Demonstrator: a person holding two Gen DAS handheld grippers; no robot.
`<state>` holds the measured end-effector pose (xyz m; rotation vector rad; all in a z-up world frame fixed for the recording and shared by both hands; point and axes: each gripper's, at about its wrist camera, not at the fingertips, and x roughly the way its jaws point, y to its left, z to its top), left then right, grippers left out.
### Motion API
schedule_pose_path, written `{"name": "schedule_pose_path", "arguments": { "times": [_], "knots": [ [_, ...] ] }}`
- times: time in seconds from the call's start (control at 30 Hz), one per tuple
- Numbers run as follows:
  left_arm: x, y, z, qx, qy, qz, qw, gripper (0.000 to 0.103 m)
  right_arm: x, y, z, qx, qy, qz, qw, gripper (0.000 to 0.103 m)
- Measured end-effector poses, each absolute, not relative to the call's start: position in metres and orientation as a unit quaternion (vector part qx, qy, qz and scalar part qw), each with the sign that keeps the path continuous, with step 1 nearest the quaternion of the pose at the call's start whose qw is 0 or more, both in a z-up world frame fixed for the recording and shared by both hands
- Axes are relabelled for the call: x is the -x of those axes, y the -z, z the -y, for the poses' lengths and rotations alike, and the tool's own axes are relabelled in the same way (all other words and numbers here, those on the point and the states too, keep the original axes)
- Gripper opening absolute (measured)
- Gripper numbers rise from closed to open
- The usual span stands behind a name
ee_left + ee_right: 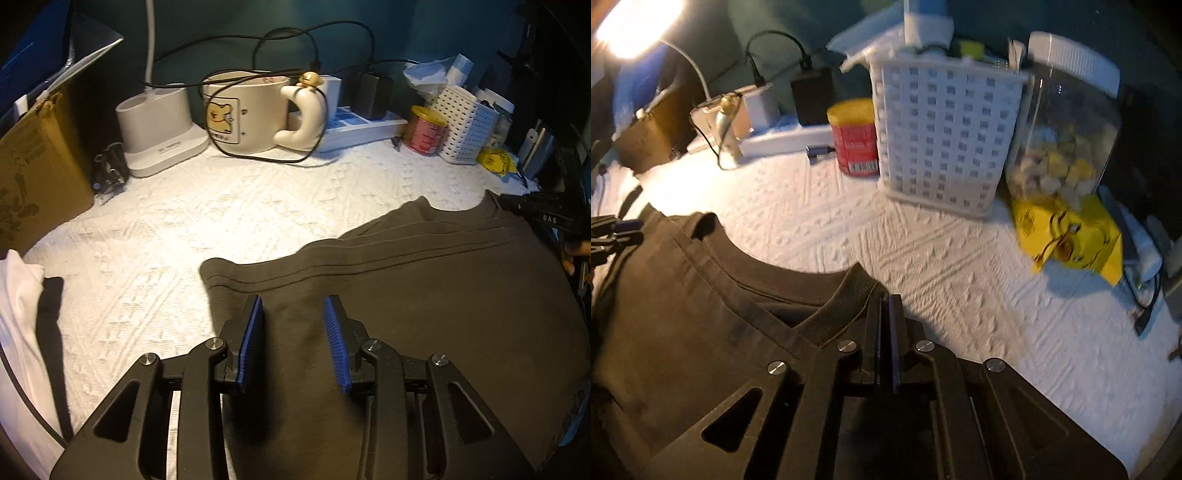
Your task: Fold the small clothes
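Seen past my left gripper [293,339], fingers spread above it, the dark brown T-shirt [424,295] lies partly folded in stacked creases on the white-covered worktop [184,221], while past my right gripper [885,325], fingers pressed together pinch the shirt beside its ribbed collar [846,306].
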<state>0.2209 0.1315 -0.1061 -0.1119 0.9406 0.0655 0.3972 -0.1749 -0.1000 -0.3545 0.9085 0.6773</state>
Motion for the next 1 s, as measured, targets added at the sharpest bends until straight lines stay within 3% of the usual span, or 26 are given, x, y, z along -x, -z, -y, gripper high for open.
{"name": "schedule_pose_path", "arguments": {
  "times": [0.13,0.23,0.53,0.6,0.67,0.7,0.83,1.0],
  "knots": [
    [-0.217,0.102,-0.138,0.050,-0.048,-0.449,0.891,0.034,-0.403,0.093,0.183,0.158,-0.299,-0.438,0.833,0.005],
    [-0.213,0.099,-0.145,0.050,-0.064,-0.448,0.891,0.034,-0.396,0.085,0.191,0.170,-0.275,-0.427,0.844,0.024],
    [-0.202,0.096,-0.162,0.061,-0.080,-0.442,0.891,0.035,-0.371,0.056,0.254,0.154,-0.204,-0.408,0.877,0.025],
    [-0.205,0.099,-0.164,0.069,-0.075,-0.444,0.890,0.037,-0.366,0.053,0.269,0.147,-0.188,-0.409,0.881,0.025],
    [-0.208,0.102,-0.166,0.079,-0.066,-0.446,0.889,0.052,-0.364,0.054,0.285,0.139,-0.169,-0.414,0.883,0.025],
    [-0.211,0.104,-0.167,0.082,-0.064,-0.449,0.888,0.052,-0.363,0.055,0.292,0.136,-0.161,-0.417,0.884,0.026],
    [-0.217,0.109,-0.165,0.075,-0.061,-0.453,0.886,0.052,-0.358,0.063,0.316,0.116,-0.139,-0.432,0.883,0.055],
    [-0.225,0.110,-0.161,0.056,-0.065,-0.453,0.888,0.052,-0.359,0.081,0.328,0.079,-0.156,-0.452,0.874,0.056]
  ]
}}
